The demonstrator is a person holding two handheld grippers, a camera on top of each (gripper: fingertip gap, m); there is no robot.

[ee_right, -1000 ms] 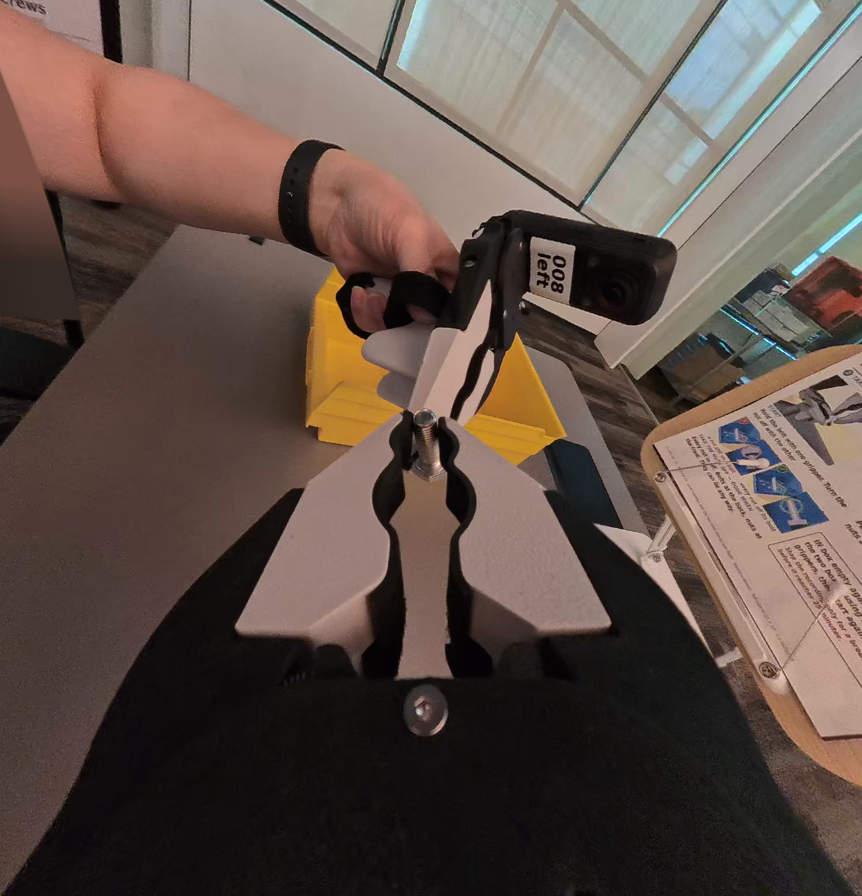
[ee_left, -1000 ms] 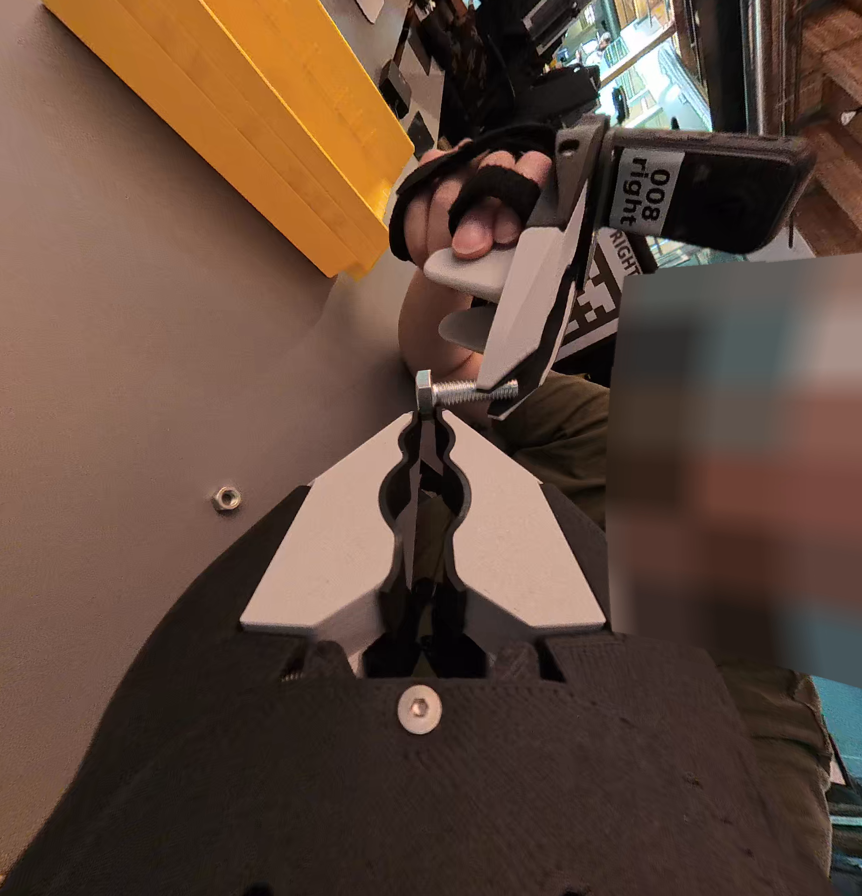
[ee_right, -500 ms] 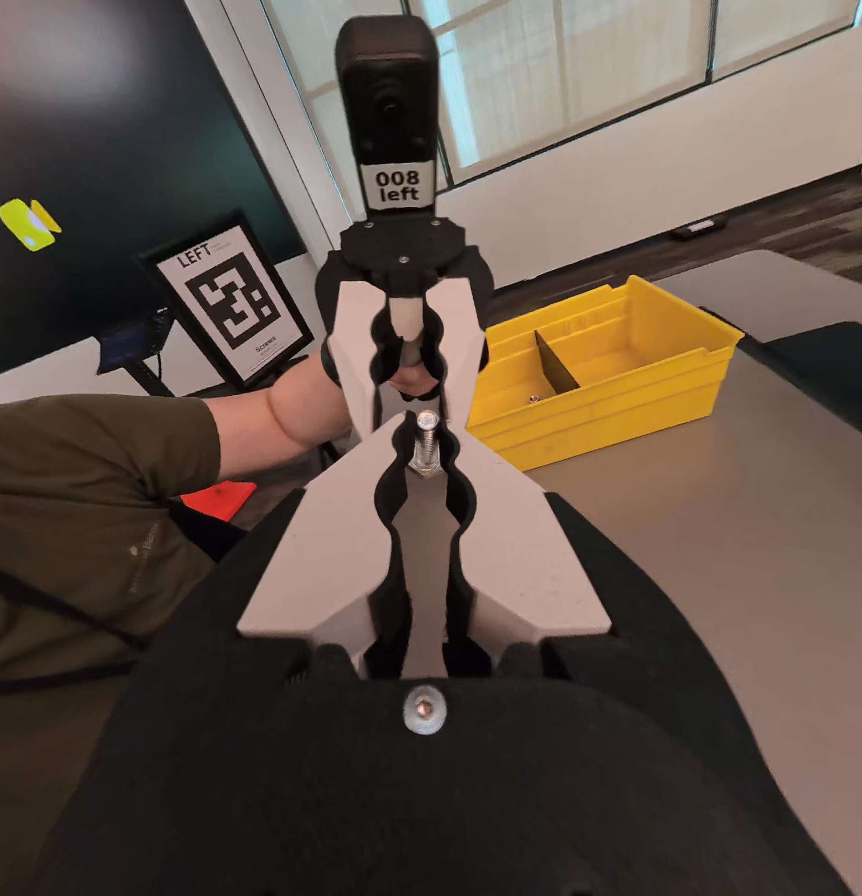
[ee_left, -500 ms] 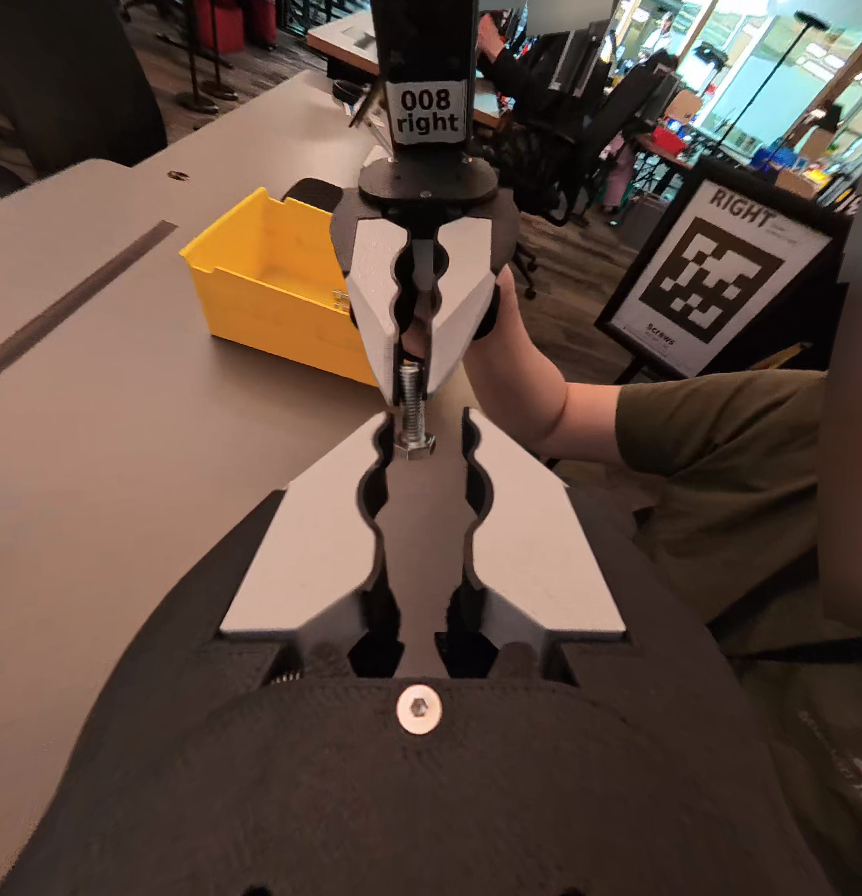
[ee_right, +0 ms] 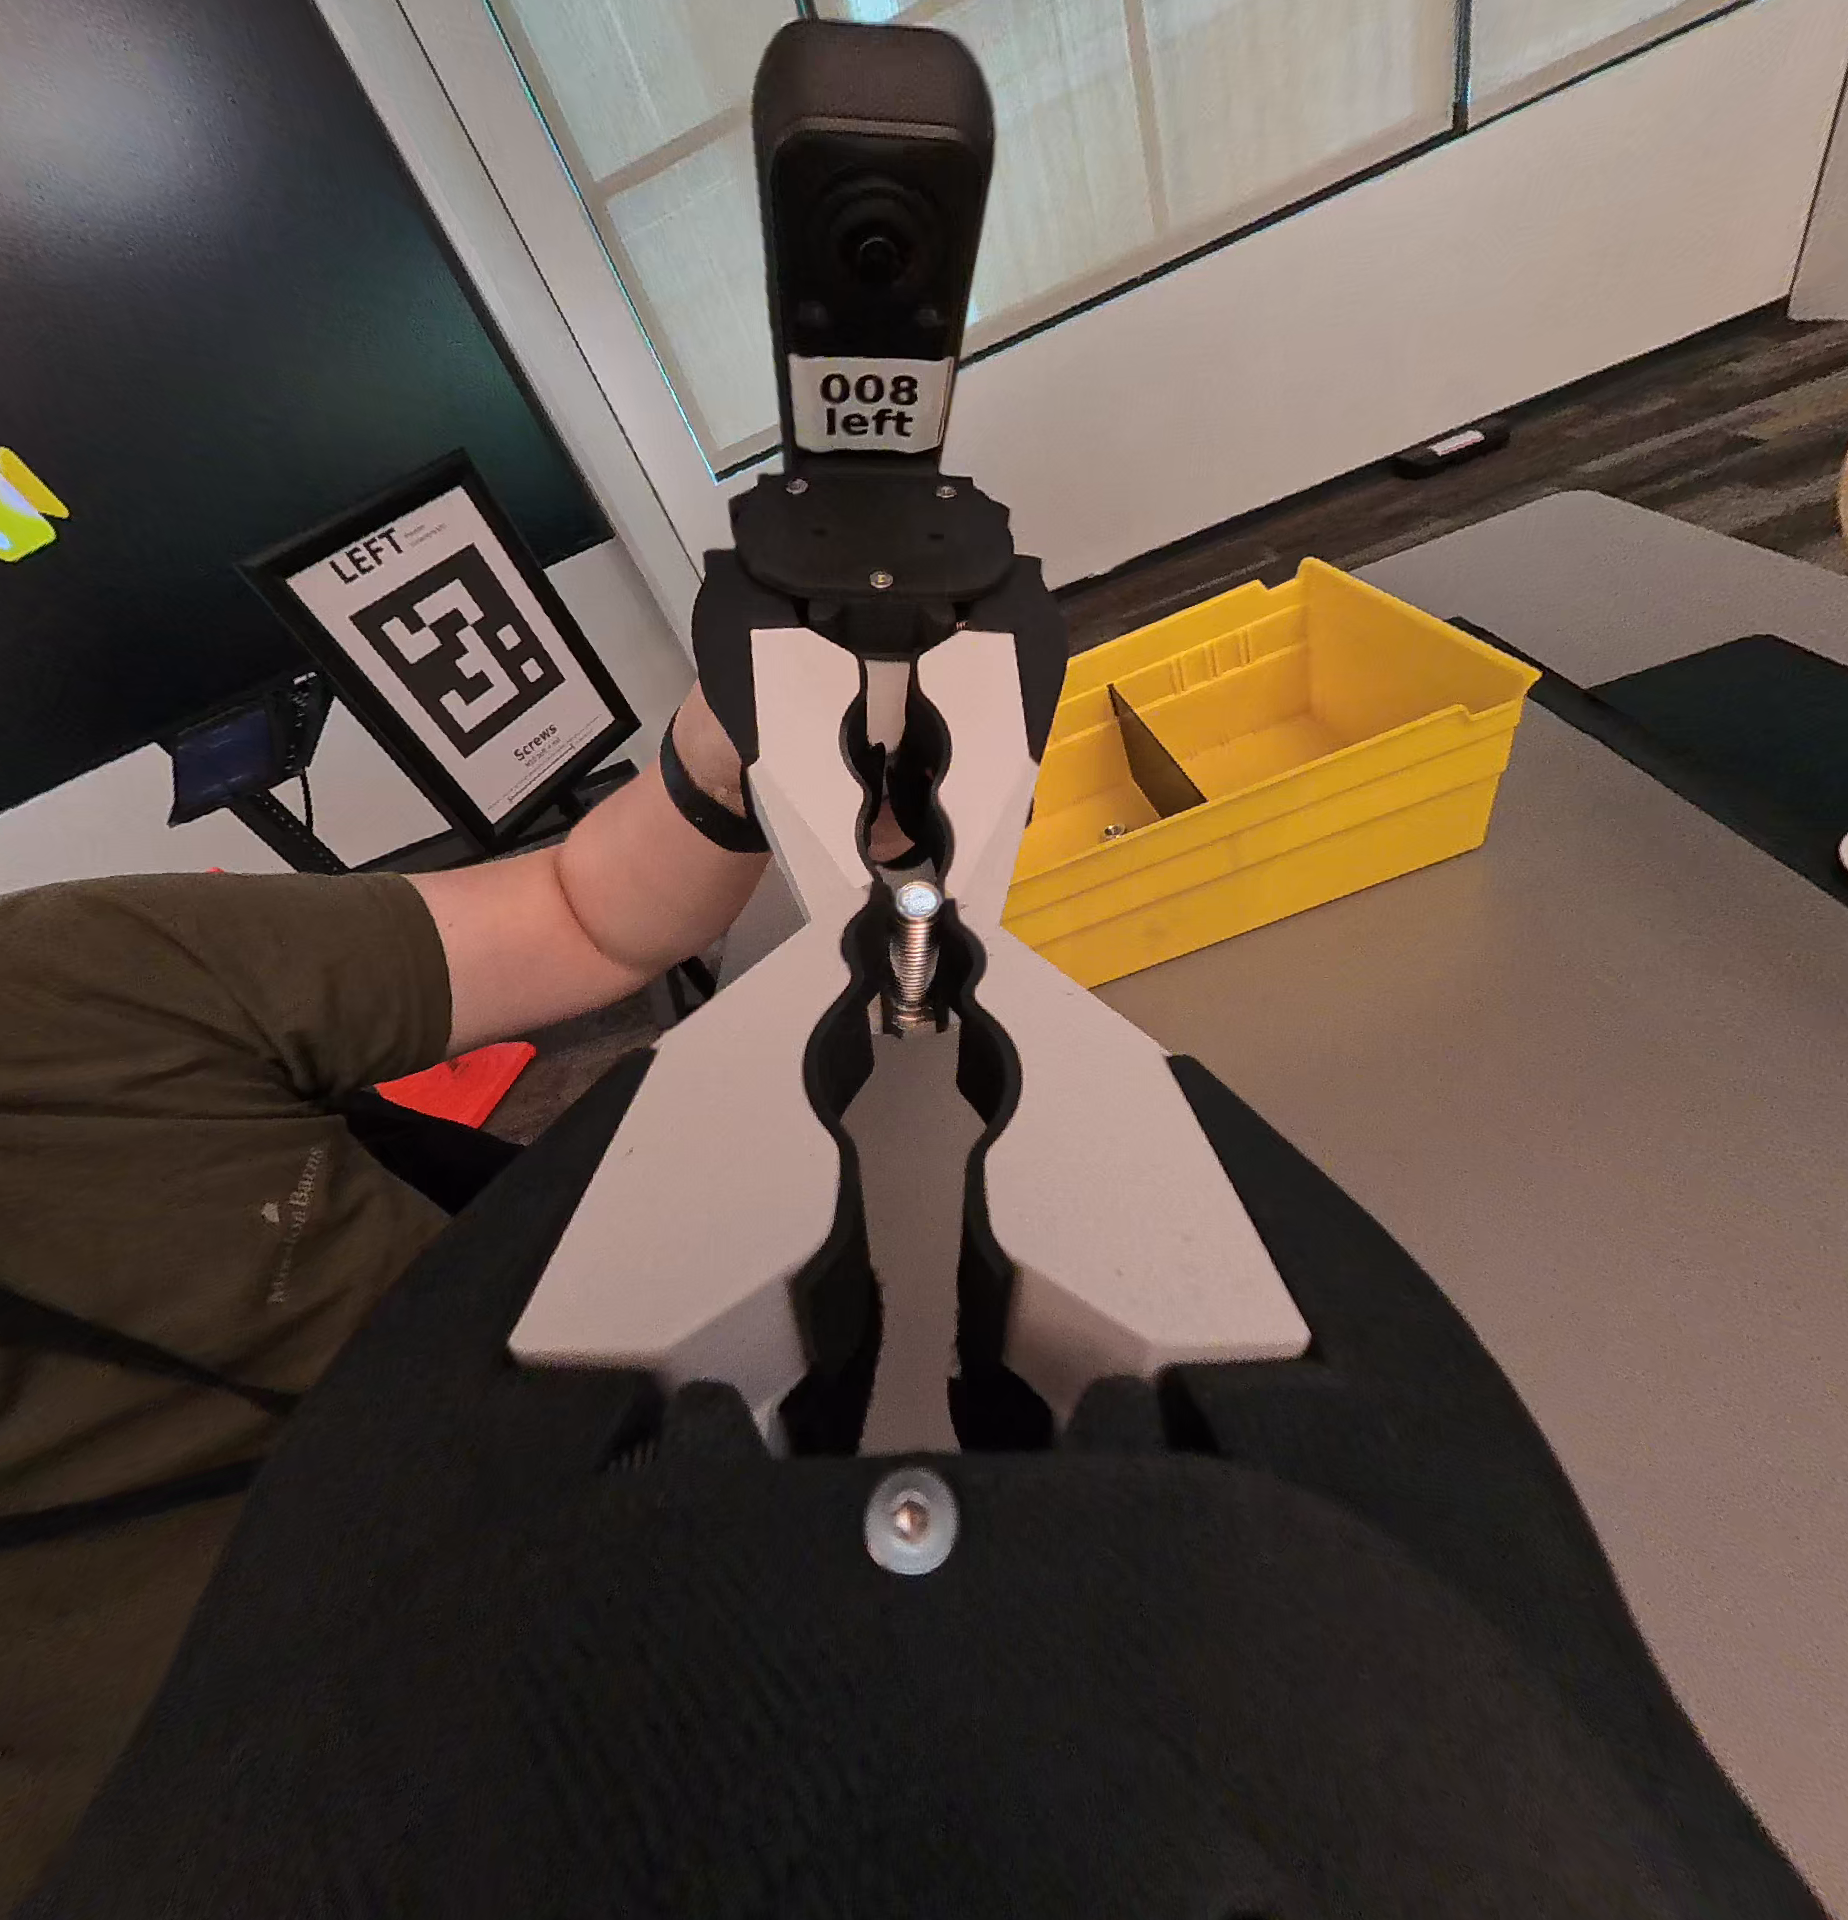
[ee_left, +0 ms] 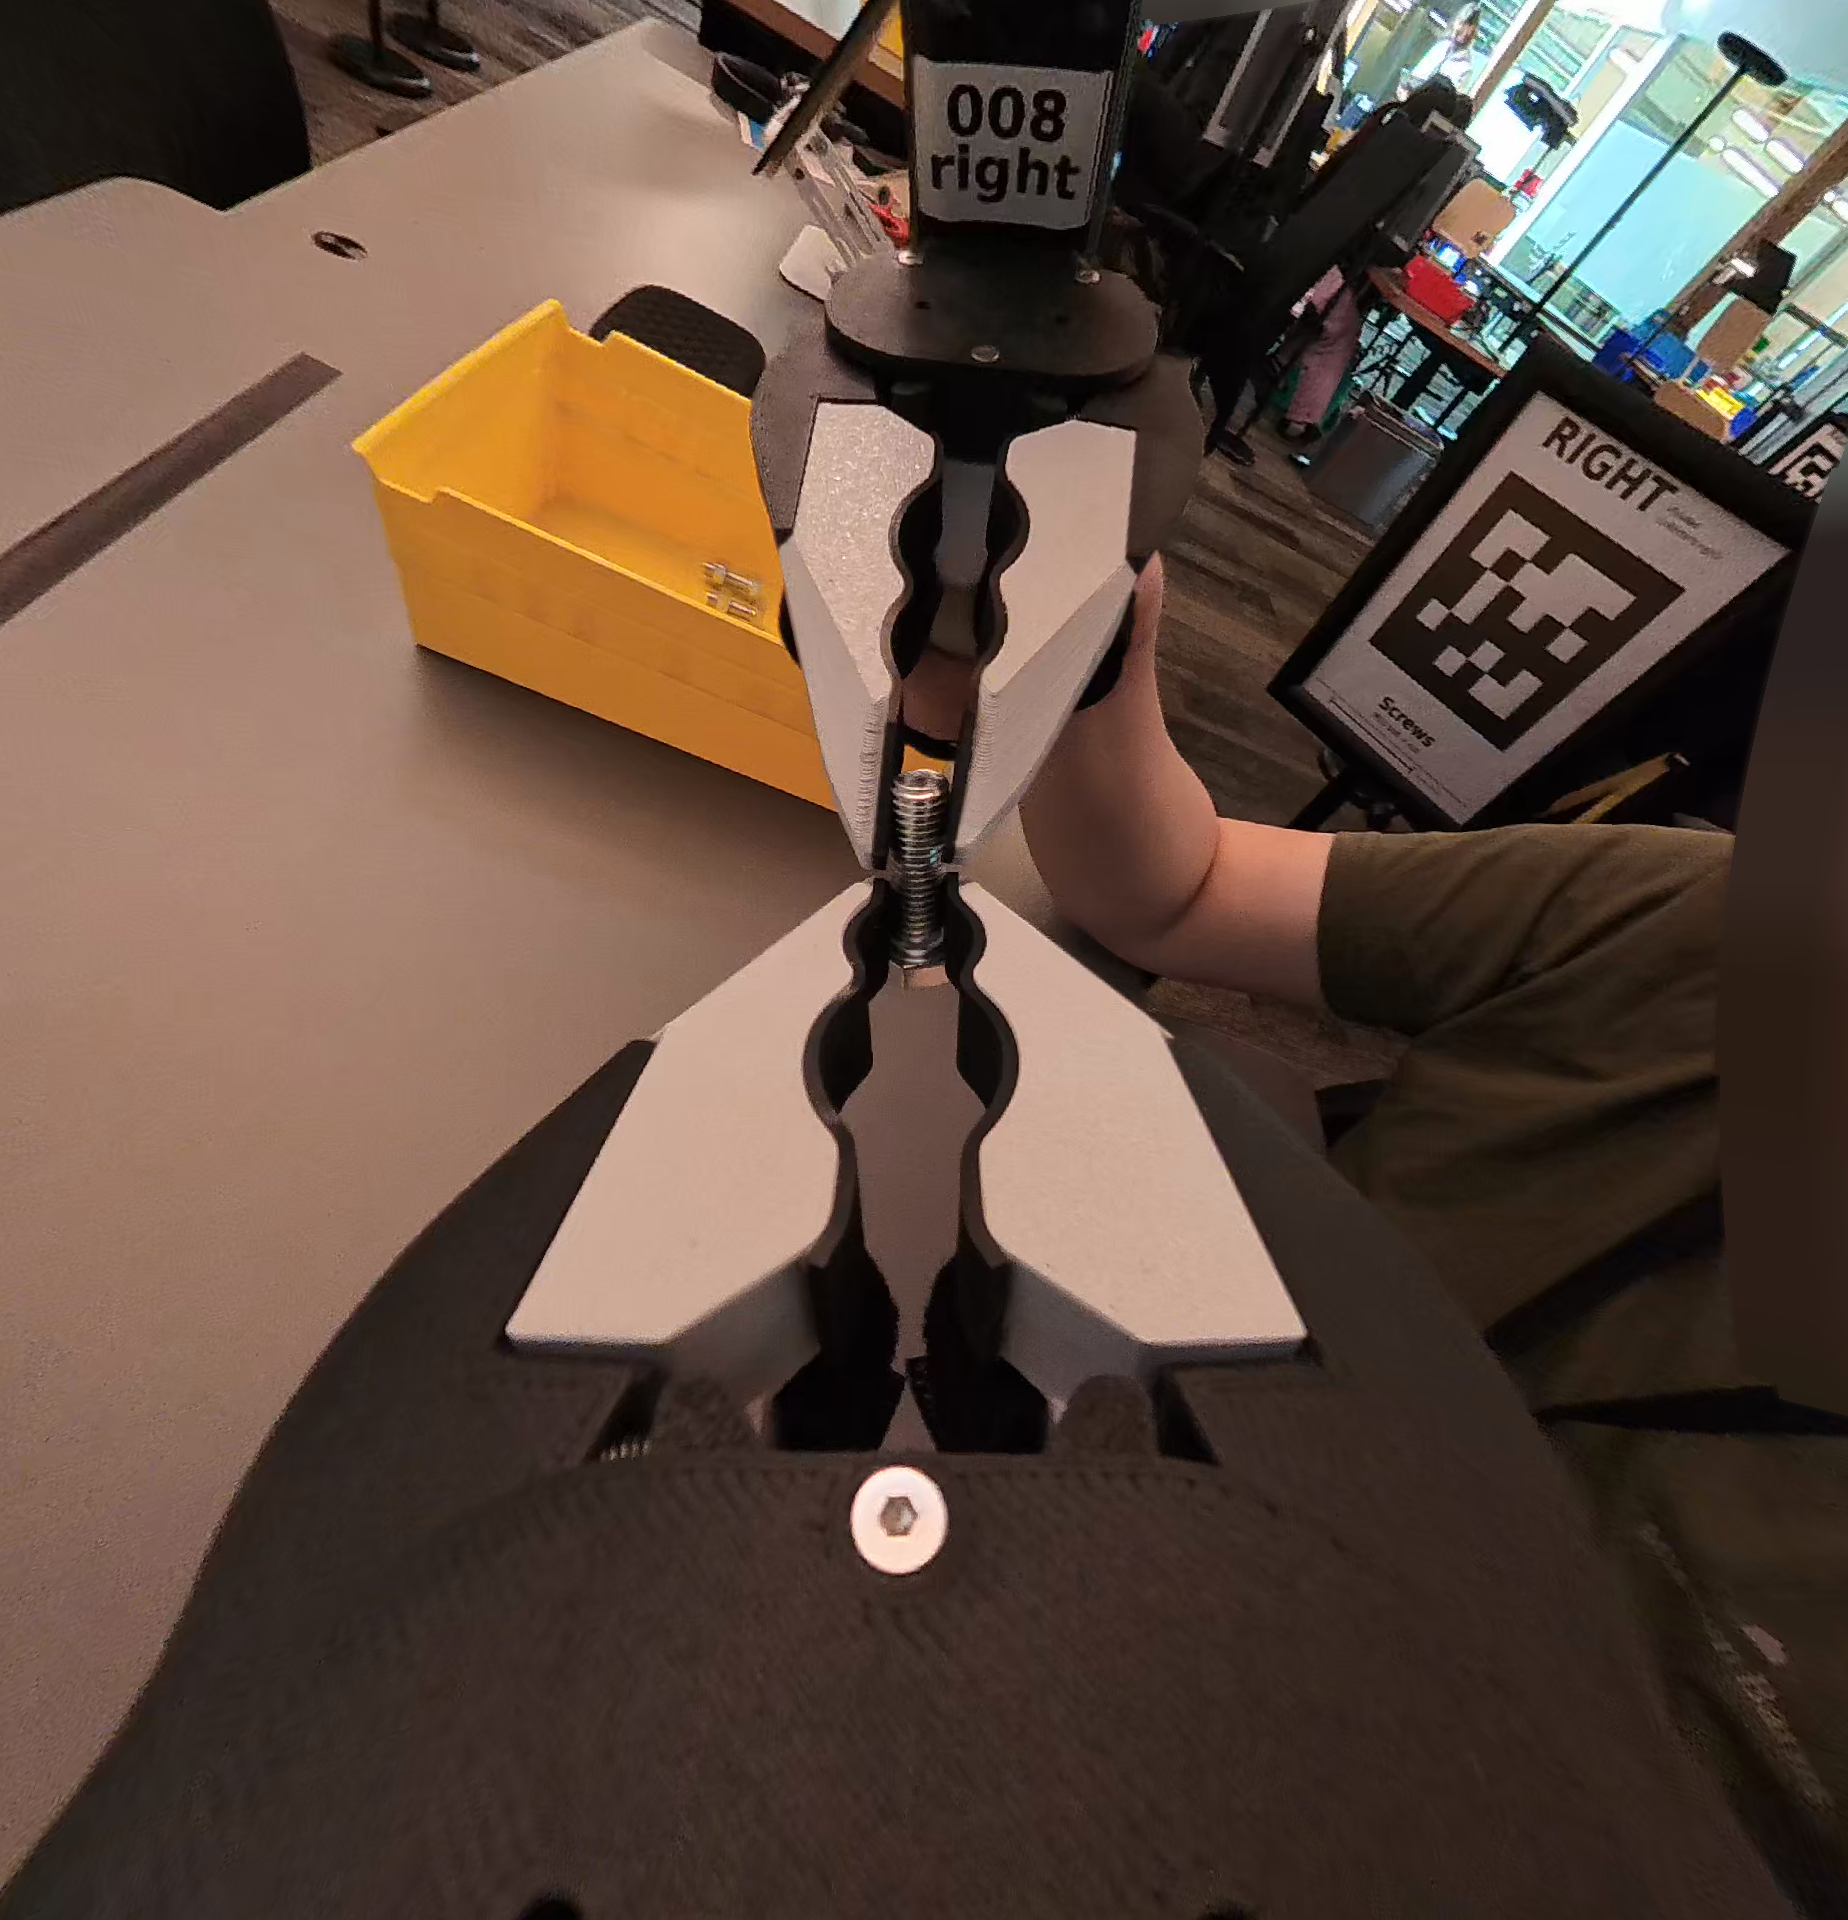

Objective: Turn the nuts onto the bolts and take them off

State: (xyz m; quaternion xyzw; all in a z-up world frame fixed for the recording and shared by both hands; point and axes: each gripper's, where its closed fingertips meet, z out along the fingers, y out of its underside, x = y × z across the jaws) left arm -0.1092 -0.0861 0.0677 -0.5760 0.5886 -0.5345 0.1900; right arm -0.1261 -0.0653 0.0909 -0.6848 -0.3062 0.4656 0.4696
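Observation:
A silver bolt (ee_left: 918, 873) stands upright between the two grippers, thread end up and hex end down. My right gripper (ee_left: 915, 852) comes in from the far side and is shut on the threaded shaft. My left gripper (ee_left: 917, 899) meets it tip to tip, and its jaws are closed in around the hex end (ee_left: 920, 966). I cannot tell whether that hex is the bolt's head or a nut. In the right wrist view the bolt (ee_right: 912, 956) sits in my right gripper (ee_right: 912, 920), with my left gripper (ee_right: 904, 878) just behind it.
A yellow bin (ee_left: 587, 582) stands on the grey table (ee_left: 276, 935) behind the grippers, with a few small fasteners (ee_left: 731, 601) inside. In the right wrist view the bin (ee_right: 1315, 790) has a black divider (ee_right: 1148, 758). Framed marker signs (ee_left: 1522, 623) (ee_right: 452, 644) stand off the table's edge. The grippers are tip to tip, or close to it.
A second ago my left gripper was shut on the hex end and rolled on its side. It rolled back level, opened, and has now closed in around the hex end again. The right gripper kept hold of the shaft.

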